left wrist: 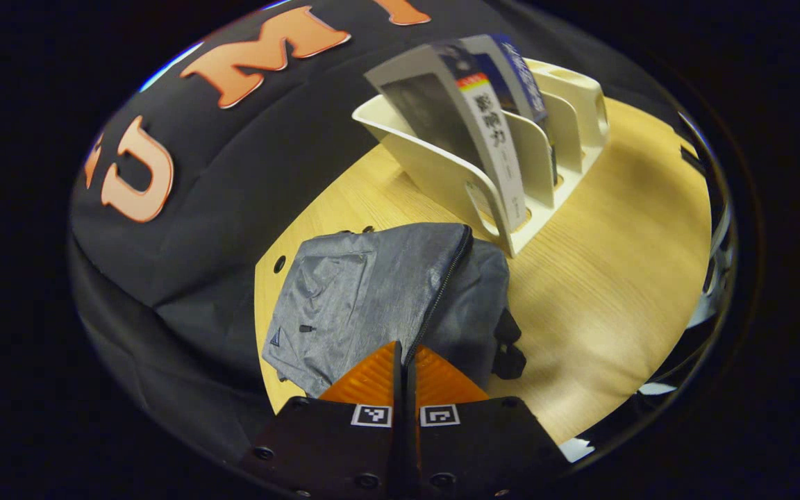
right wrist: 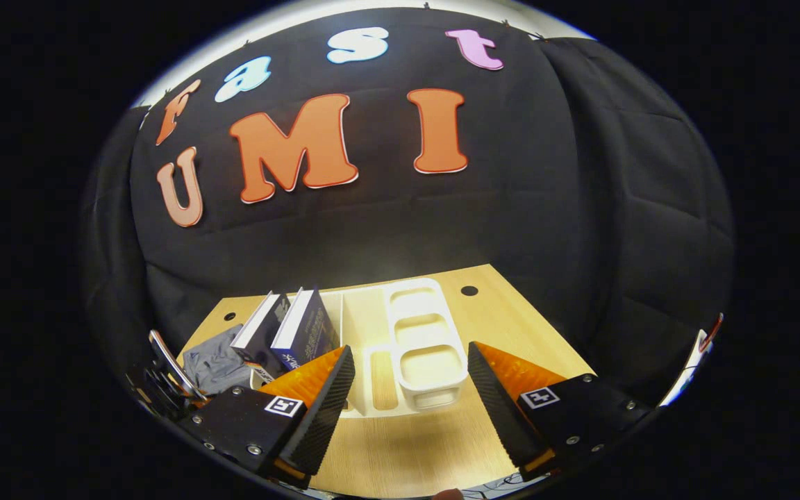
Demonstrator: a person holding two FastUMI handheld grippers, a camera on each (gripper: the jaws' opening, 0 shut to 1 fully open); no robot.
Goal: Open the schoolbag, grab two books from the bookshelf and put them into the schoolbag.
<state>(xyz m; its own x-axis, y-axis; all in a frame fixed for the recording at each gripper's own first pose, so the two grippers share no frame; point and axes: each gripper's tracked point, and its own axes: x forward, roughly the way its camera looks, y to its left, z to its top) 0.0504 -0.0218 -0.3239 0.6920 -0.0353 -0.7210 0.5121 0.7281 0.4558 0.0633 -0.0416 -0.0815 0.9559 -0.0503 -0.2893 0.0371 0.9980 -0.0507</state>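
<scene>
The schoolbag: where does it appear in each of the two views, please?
Left gripper view: the grey schoolbag lies at lower centre on the table, just ahead of the left tool.
Right gripper view: it shows at the lower left, partly behind the books.
Shared landmark: the white bookshelf, holding two books.

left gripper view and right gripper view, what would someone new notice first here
Most striking are the two books leaning in the white bookshelf at the back of the wooden table. In front of them lies the grey schoolbag, flat, its zipper running toward the left gripper, whose fingers are closed together right over the bag. In the right gripper view, the right gripper hangs wide open in front of the shelf's empty compartments.
</scene>
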